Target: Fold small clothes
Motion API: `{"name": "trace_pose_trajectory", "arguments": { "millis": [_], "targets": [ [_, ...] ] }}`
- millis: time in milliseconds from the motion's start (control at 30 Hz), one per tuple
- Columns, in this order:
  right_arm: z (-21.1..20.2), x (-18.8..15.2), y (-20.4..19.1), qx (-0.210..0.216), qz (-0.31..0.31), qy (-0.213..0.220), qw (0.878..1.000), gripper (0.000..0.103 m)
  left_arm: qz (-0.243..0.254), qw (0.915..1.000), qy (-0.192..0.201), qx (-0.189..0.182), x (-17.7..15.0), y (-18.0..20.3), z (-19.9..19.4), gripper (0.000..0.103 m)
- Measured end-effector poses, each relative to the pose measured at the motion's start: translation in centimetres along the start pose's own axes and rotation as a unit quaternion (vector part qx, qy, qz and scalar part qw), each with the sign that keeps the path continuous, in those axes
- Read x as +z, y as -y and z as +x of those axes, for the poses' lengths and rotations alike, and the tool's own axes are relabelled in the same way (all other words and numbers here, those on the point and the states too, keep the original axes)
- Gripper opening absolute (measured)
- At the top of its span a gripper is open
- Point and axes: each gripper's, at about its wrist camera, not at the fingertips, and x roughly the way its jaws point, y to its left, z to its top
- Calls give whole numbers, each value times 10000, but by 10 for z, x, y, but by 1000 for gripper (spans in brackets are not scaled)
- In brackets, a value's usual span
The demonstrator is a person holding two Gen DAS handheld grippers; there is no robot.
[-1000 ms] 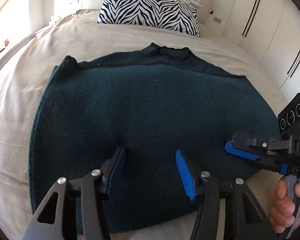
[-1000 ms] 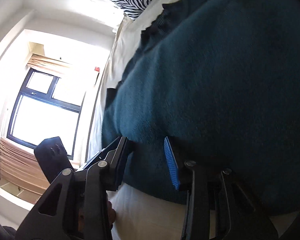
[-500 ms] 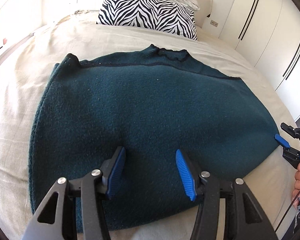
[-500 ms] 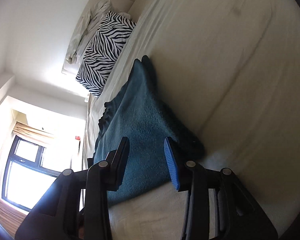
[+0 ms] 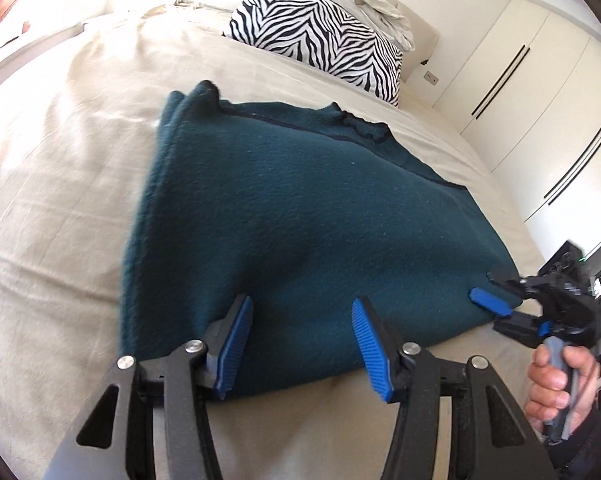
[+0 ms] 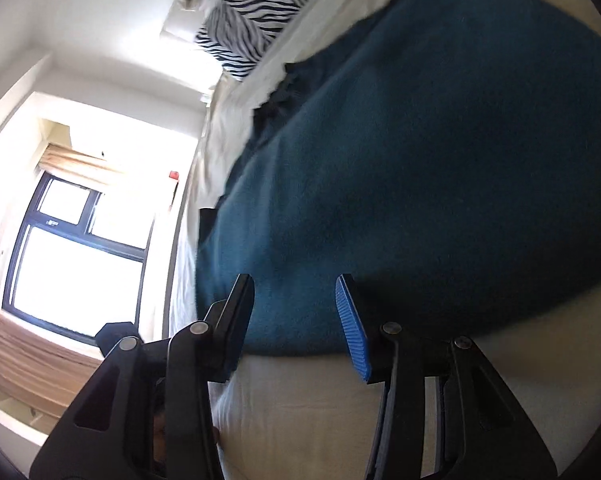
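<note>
Between the 2 spread blue pads of the left gripper [image 5: 302, 344] lies the near hem of the teal sweater [image 5: 308, 216], flat on the bed [image 5: 60, 168], while the right gripper [image 6: 296, 320], back at its corner, hovers gaping, ready to pinch for the fold.

Left hand-held gripper [image 5: 300, 340] and right hand-held gripper [image 6: 294, 320], both with jaws spread, nothing between.

The sweater [image 5: 300, 216] lies on the bed [image 5: 60, 200] (pillow [image 5: 320, 36] behind it).
</note>
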Motion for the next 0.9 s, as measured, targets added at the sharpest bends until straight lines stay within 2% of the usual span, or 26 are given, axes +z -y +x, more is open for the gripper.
{"name": "trace_pose_trajectory", "arguments": {
  "millis": [33,100,200,300,333,400,433,500,633,733,800,900],
  "targets": [
    [-2,2,10,254,207,51,9995,40,-88,10000,25,-28,-2,-6,-4,55],
    [-17,6,26,367,399,252,9982,40,-332,9992,78,-215,-4,-22,-11,54],
    [-42,12,35,215,476,579,9970,40,-677,9967,117,-435,-5,-42,-22,47],
    [-71,19,43,-94,558,991,9935,41,-1023,9938,294,-332,-3,-58,-43,47],
    [-81,22,45,-156,570,1118,9920,41,-1131,9920,421,-372,-1,-63,-54,50],
    [-92,27,41,-136,531,1266,9904,45,-1255,9891,720,-285,3,-70,-71,66],
    [-94,30,37,-111,472,1255,9909,45,-1287,9877,835,-287,8,-72,-77,69],
    [-84,33,16,-21,259,1110,9935,45,-1318,9873,828,-330,19,-73,-75,71],
    [-14,44,-44,119,-258,538,9981,45,-1264,9902,505,-306,44,-68,-47,71],
    [39,49,-80,264,-625,118,9976,45,-1667,9848,142,-475,51,-79,-17,70],
    [72,53,-92,204,-689,-123,9973,45,-1933,9790,10,-650,49,-88,-5,69],
    [110,58,-95,87,-773,-474,9958,45,-1920,9790,-30,-690,53,-87,0,69]
  ]
}}
